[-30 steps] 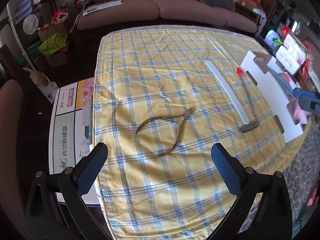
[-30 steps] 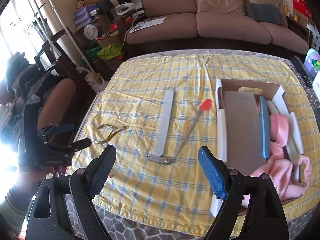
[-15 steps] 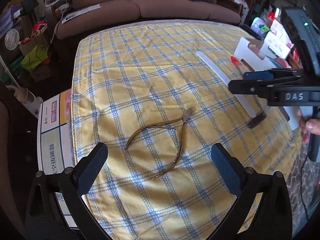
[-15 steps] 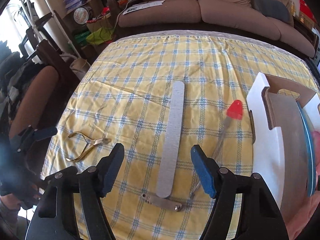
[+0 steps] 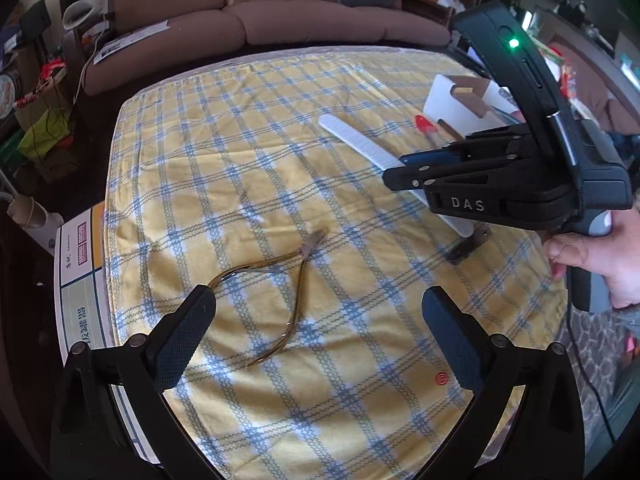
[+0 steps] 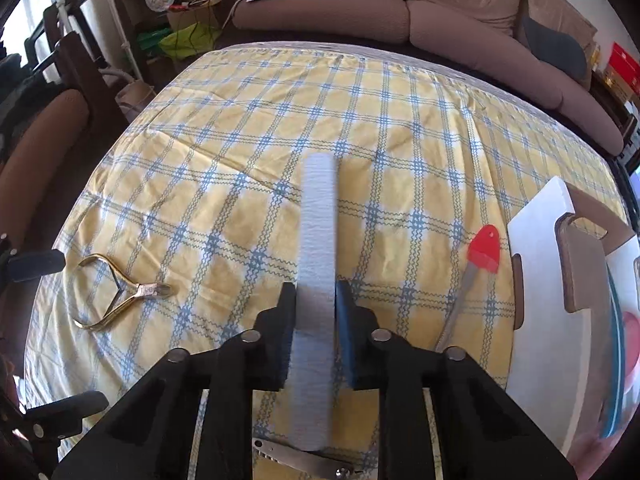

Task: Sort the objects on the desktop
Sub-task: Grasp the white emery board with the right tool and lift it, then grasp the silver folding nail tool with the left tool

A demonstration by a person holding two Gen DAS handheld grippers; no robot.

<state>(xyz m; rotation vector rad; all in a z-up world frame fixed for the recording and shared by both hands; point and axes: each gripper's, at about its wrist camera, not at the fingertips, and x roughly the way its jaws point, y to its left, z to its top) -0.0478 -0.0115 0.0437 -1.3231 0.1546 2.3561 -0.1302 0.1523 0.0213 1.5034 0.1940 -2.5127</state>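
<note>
The long grey nail file [image 6: 318, 240] is caught between the fingers of the right claw [image 6: 316, 320], lying lengthwise on the yellow-and-blue checked cloth [image 6: 240, 152] over the desk, its far end pointing toward the sofa [image 6: 460, 12]. The jaws are closing on it, pads pressed to both long edges. From the left wrist view, the same file [image 5: 360, 140] is seen running under the right claw [image 5: 404, 176], which is gripped by a hand [image 5: 592, 256] at the right edge of that view.

Just under the file's near end, a metal nail clipper [image 6: 304, 460] is seen flat on the cloth. To the right of the file, apart from it, a slim tool with a red tip [image 6: 484, 246] is laid out, its grey shaft angled back toward the claw. Further right, an open white box [image 6: 536, 280] is set with a brown cardboard insert and a blue-edged item inside.

Over on the left, the gold cuticle nipper [image 5: 280, 280] is lying with handles spread. The left claw [image 5: 320, 336] is held over it with fingers wide apart, nothing between the pads, one finger close to the end of a handle. A printed carton [image 5: 76, 280] is seen beyond the cloth's left edge.
</note>
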